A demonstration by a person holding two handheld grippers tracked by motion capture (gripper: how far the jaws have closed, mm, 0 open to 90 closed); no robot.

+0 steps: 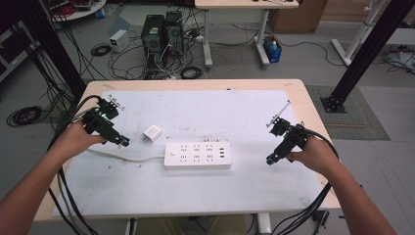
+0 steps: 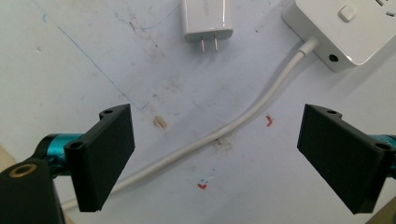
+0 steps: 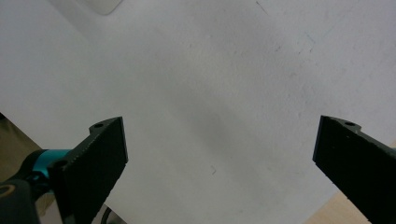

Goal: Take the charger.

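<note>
Left gripper [image 1: 122,142] gapes empty near the charger [image 1: 152,133] — approach squarely, clamp its flat sides; right gripper [image 1: 270,160] gapes too.

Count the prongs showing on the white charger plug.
2: both prongs stick out side by side from the charger plug toward the left gripper, lying above the power strip's cable.

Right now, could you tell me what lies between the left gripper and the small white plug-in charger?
Bare white mat and a bend of the power strip's white cable, seen in the left gripper view; the left gripper is open short of the charger.
</note>
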